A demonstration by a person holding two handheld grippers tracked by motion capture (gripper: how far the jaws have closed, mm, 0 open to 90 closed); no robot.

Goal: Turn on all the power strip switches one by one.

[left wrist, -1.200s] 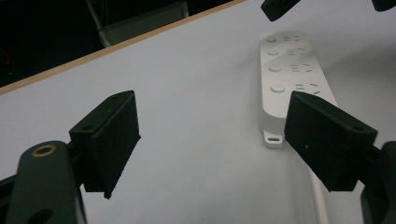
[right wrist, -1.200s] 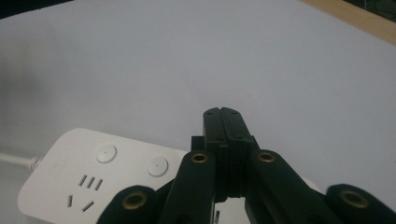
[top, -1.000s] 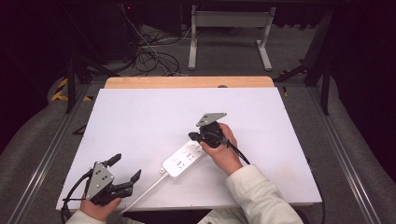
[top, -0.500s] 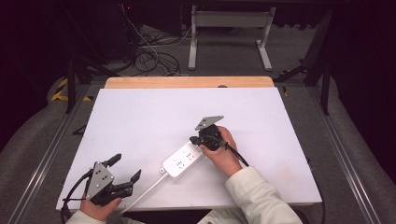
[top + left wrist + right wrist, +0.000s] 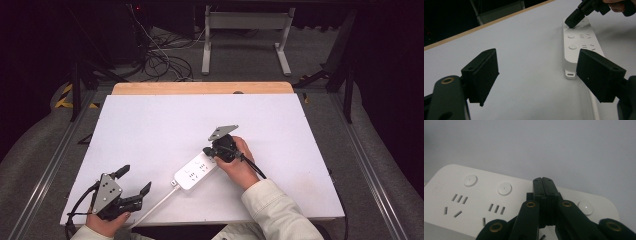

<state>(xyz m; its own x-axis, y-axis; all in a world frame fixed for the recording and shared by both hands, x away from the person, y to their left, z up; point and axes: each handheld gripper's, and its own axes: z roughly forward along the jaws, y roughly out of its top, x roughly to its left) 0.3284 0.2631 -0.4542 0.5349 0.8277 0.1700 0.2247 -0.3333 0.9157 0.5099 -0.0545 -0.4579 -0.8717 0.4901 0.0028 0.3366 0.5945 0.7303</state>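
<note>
High view: white power strip [image 5: 196, 171] lying centre-bottom on the white table [image 5: 150, 130]; right gripper [image 5: 207, 151] pressing closed jaws onto its upper end. Left gripper [image 5: 134, 181] sitting lower left, jaws gaping wide, holding nothing. Left gripper view: strip showing upper right. Right gripper view: jaws meeting over strip's round buttons [image 5: 504, 188].

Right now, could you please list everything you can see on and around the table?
power strip: 1, white, near middle of the table, cord trailing toward the near edge
table: 1, white top, wooden strip at far edge
cables: a tangle, dark, floor beyond the table
frame: 1, grey, floor beyond the table
left gripper: 1, black, open, near left corner
right gripper: 1, black, shut, tips on the power strip
sleeve: 1, pale, right forearm
</note>
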